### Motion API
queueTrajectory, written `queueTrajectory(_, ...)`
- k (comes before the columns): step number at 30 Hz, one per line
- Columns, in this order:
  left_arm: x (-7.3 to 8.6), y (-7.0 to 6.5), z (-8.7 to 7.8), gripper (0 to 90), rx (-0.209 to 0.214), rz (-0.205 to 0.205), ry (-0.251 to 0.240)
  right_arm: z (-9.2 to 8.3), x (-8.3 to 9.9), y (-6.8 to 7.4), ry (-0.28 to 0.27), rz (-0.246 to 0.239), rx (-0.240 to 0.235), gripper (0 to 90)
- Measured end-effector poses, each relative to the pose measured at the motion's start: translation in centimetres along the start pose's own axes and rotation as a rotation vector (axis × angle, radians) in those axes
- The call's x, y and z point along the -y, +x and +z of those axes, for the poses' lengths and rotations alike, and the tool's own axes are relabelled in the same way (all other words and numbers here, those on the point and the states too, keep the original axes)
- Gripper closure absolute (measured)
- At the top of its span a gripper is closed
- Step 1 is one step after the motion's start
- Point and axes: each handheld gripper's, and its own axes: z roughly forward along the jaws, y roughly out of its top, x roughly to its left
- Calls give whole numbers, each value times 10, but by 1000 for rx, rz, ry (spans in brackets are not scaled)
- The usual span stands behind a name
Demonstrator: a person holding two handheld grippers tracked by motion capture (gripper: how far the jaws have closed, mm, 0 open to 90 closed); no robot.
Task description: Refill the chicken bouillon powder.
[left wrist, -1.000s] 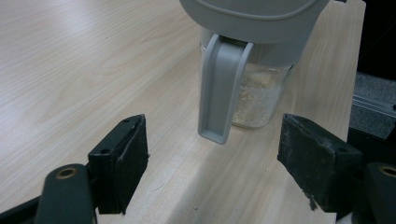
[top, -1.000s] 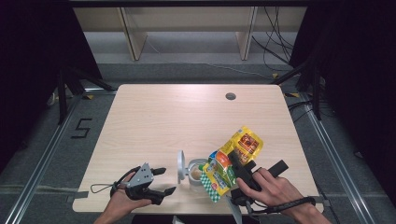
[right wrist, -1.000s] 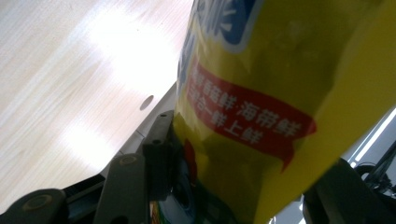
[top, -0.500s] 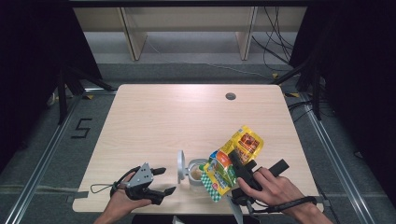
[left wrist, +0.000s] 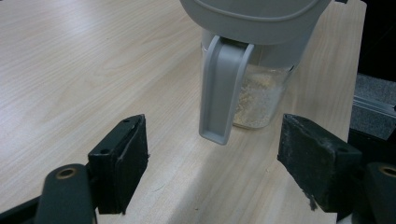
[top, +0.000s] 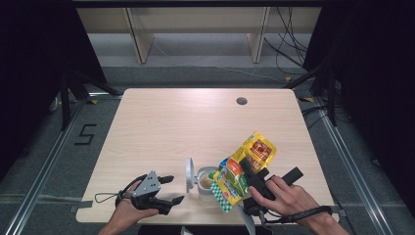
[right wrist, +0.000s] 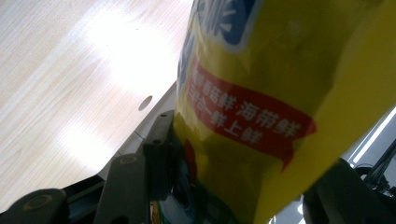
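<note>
Right tongs [top: 244, 169] clenched on the yellow snack bag [top: 247, 164], tilted over the open clear jar [top: 205, 181], lower centre of the worktop [top: 171, 122]. Left tongs [top: 169, 190] released, lower left, apart from the jar.

Bright light is shining down from above onto the pale worktop [top: 186, 127], while the room around it is staying very dark. In the right gripper view, white glare is washing out patches of wood, and the yellow snack bag [right wrist: 280, 93] is looking blurry up close. In the left gripper view, soft shadows are lying under the jar [left wrist: 254, 100].
</note>
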Motion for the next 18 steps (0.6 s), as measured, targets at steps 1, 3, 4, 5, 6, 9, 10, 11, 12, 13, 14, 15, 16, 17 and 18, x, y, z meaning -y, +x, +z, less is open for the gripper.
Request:
queueTrajectory(1, 0, 0, 0, 237, -2, 8, 4, 0, 0, 0, 0, 0, 2, 518)
queueTrajectory(3, 0, 0, 0, 237, 0, 2, 0, 0, 0, 1, 4, -1, 14, 518)
queueTrajectory(4, 0, 0, 0, 237, 0, 0, 0, 0, 0, 1, 3, 0, 15, 518)
queueTrajectory(5, 0, 0, 0, 237, 0, -1, 0, -1, 0, 1, 3, 0, 15, 518)
queueTrajectory(6, 0, 0, 0, 237, -3, -8, 0, 0, 0, 1, -1, 3, 3, 518)
queueTrajectory(9, 0, 0, 0, 237, -2, 5, 3, -1, 0, 0, 4, -2, 17, 522)
queueTrajectory(10, 0, 0, 0, 237, -2, 8, 4, -1, 0, 0, 6, -3, 17, 522)
queueTrajectory(11, 0, 0, 0, 237, -2, 8, 4, -1, 0, 0, 5, -3, 16, 523)
queueTrajectory(12, 0, 0, 0, 237, -2, 6, 4, -1, 1, 0, 2, 0, 8, 523)
queueTrajectory(13, 0, 0, 0, 237, 0, 1, 1, -1, 0, 0, 4, -1, 15, 525)
queueTrajectory(14, 0, 0, 0, 237, 0, 0, 0, -1, 0, 0, 5, -3, 17, 526)
queueTrajectory(15, 0, 0, 0, 237, 0, -1, 0, -1, 0, 0, 4, -5, 14, 527)
queueTrajectory(16, 0, 0, 0, 237, 0, -2, -1, -1, 0, 0, 2, -6, 12, 528)
queueTrajectory(17, 0, 0, 0, 237, 0, -1, 0, 0, 0, 0, -1, -1, 1, 529)
queueTrajectory(18, 0, 0, 0, 237, -2, 6, 4, -1, 0, 1, 2, 0, 12, 529)
